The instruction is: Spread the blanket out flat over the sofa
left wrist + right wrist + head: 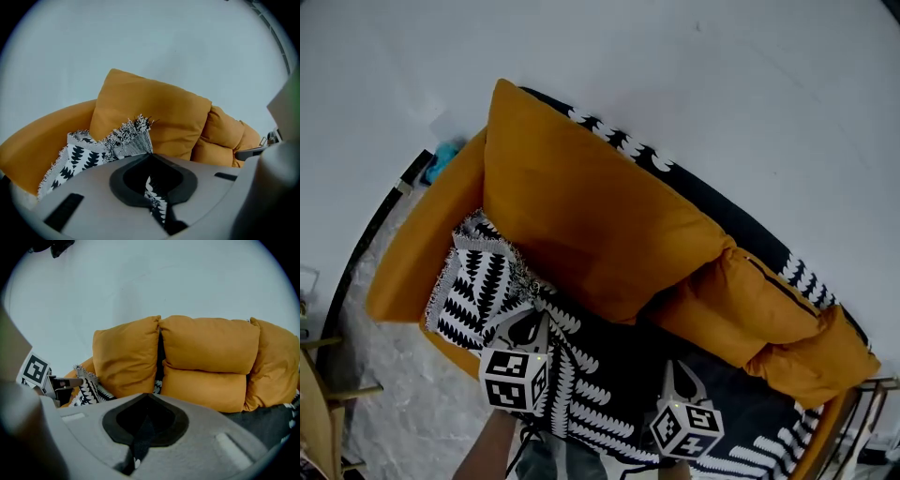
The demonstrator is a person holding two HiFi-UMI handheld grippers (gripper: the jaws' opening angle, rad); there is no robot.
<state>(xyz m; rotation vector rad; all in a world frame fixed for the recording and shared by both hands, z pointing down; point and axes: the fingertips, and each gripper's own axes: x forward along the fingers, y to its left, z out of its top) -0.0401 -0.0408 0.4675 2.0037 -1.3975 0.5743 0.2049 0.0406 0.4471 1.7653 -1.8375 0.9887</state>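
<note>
An orange sofa (581,216) with fat back cushions (206,348) carries a black-and-white patterned blanket (591,394) on its seat. The blanket's left end lies bunched with a fringed edge (126,133) by the left armrest. More of the same pattern shows behind the sofa back (619,141). My left gripper (532,317) is over the bunched part, shut on a fold of the blanket (153,199). My right gripper (682,370) is over the darker middle of the seat, shut on dark cloth of the blanket (139,439). Each gripper shows at the edge of the other's view.
A wooden chair (314,403) stands at the far left on the speckled grey floor (403,412). A blue object (442,159) lies beyond the left armrest. A metal frame (862,422) stands past the sofa's right end. A pale wall rises behind the sofa.
</note>
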